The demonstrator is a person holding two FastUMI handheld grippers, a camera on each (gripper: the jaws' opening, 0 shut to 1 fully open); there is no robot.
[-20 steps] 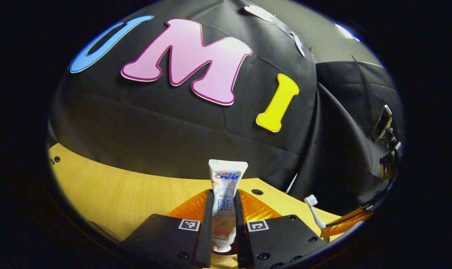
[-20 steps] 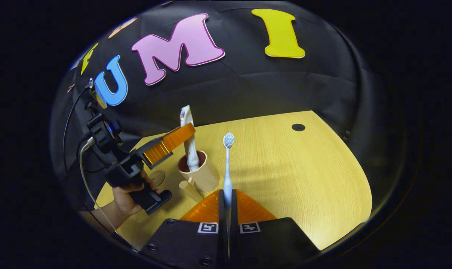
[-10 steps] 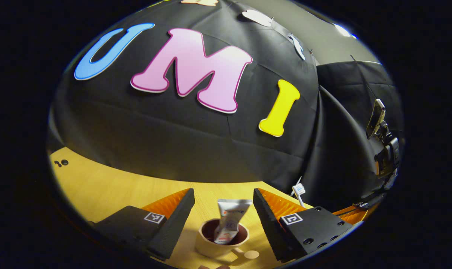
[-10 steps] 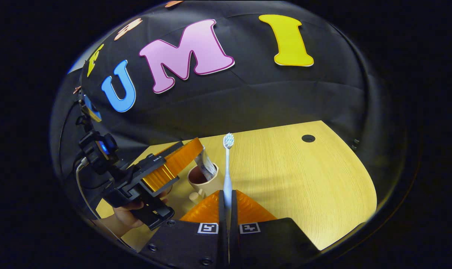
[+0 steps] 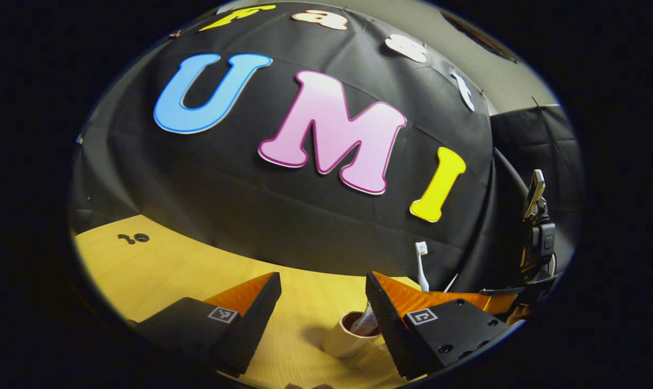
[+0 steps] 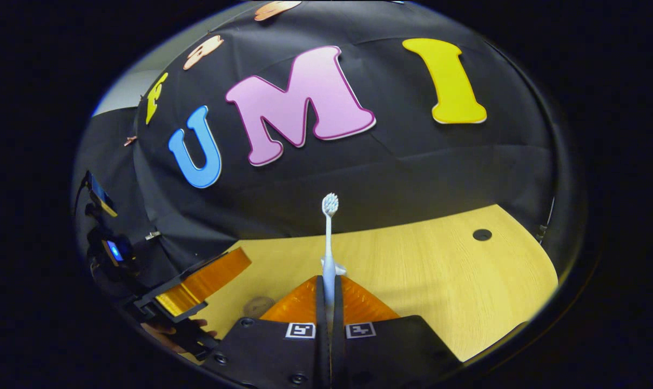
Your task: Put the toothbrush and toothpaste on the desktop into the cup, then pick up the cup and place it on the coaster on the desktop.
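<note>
- Background: black cloth booth wall across the upper part of both views; light yellow wood-grain desktop [image 5: 159,265] along the lower part, with a dark round hole [image 6: 482,234] at right in the right gripper view.
- Left gripper view, lower left to lower centre: left gripper [image 5: 323,302] with fingers spread wide, nothing between them, bare desktop in the gap.
- Left gripper view, lower centre-right: beige cup with dark brown inside [image 5: 343,340] stands on the desktop, just beside the inner edge of the right-hand finger, which partly hides it.
- Toothpaste tube [image 5: 365,324] sits inside the cup, leaning toward the right-hand finger; only a small part is visible.
- Left gripper view, right of centre: white toothbrush with pale blue bristles [image 5: 422,265] stands upright above the other gripper's orange finger, against the black cloth.
- Left gripper view, far right edge: the other gripper's body and mount, dark and small, detail hard to tell.
- Right gripper view, lower left: the left gripper's orange finger sticks out over the desktop edge; a hand [image 6: 169,329] grips its handle below.
- Right gripper view, lower centre-left: faint round coaster [image 6: 258,306] flat on the desktop, partly blocked by the gripper body.
- Right gripper view, bottom centre: right gripper [image 6: 329,292] clamped narrow on the toothbrush handle, both fingers pressing; brush upright, bristles at top near frame centre.
</note>
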